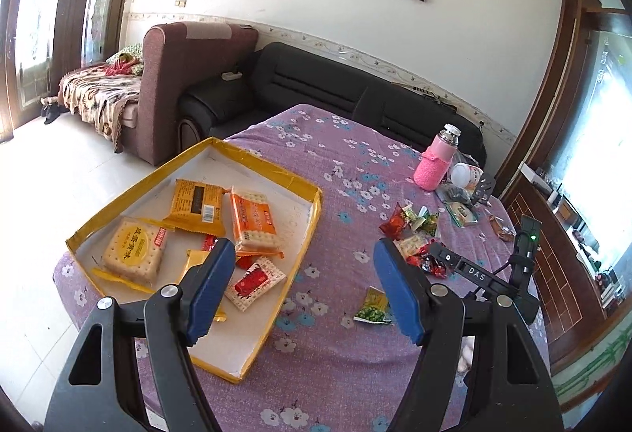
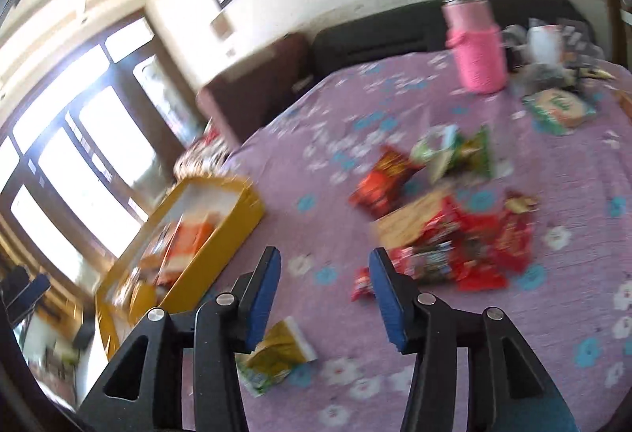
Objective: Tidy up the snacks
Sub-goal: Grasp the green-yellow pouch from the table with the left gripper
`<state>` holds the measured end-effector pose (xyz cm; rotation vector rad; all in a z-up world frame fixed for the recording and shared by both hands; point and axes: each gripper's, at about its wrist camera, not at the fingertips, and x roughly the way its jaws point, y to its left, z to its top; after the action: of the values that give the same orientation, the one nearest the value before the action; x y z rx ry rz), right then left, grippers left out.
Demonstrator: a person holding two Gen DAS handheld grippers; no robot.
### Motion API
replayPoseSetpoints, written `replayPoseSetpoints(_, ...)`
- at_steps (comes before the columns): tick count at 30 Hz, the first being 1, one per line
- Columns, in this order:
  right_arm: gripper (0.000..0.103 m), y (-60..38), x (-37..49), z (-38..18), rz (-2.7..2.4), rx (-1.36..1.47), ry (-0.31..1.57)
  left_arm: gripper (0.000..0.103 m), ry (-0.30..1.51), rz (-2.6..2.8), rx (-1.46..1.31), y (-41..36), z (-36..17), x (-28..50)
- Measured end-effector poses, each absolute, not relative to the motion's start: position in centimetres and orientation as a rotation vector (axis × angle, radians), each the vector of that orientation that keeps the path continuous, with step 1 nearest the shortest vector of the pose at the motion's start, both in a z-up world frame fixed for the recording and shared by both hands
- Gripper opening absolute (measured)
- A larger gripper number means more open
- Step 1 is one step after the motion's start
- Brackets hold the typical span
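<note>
A shallow yellow box (image 1: pixel 312 218) lies at the left of the purple flowered table and holds several cracker packets (image 1: pixel 252 220). My left gripper (image 1: pixel 304 287) hovers open over the box's right edge, nothing between its blue pads. A heap of small red and green snack packets (image 1: pixel 412 230) lies in the table's middle, and a green-yellow packet (image 1: pixel 373 307) lies alone nearer me. The right wrist view is blurred: my right gripper (image 2: pixel 326 291) stands open and empty above the cloth, the snack heap (image 2: pixel 454 234) ahead to its right, the green-yellow packet (image 2: pixel 278 357) below its left finger, the box (image 2: pixel 221 238) at left.
A pink bottle (image 1: pixel 434 163) and a white jar (image 1: pixel 466 174) stand at the table's far right, beside a green packet (image 1: pixel 462 212). The other gripper's black body (image 1: pixel 493 274) shows to the right in the left wrist view. A dark sofa (image 1: pixel 316 84) lies behind the table.
</note>
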<state>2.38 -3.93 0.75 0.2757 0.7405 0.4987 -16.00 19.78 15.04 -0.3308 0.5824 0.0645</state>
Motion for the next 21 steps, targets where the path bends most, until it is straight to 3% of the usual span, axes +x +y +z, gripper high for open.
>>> replayPoseSetpoints(10,0.050,-8.5,4.2,-0.1,0.341,0.389,0.729,0.073,0.684,-0.091,-0.293,15.0,12.4,-13.7)
replayPoseSetpoints(21,0.053,-12.0,6.0,-1.4,0.326,0.547,0.777,0.073,0.956,-0.223,-0.147,8.2,3.3,-5.9)
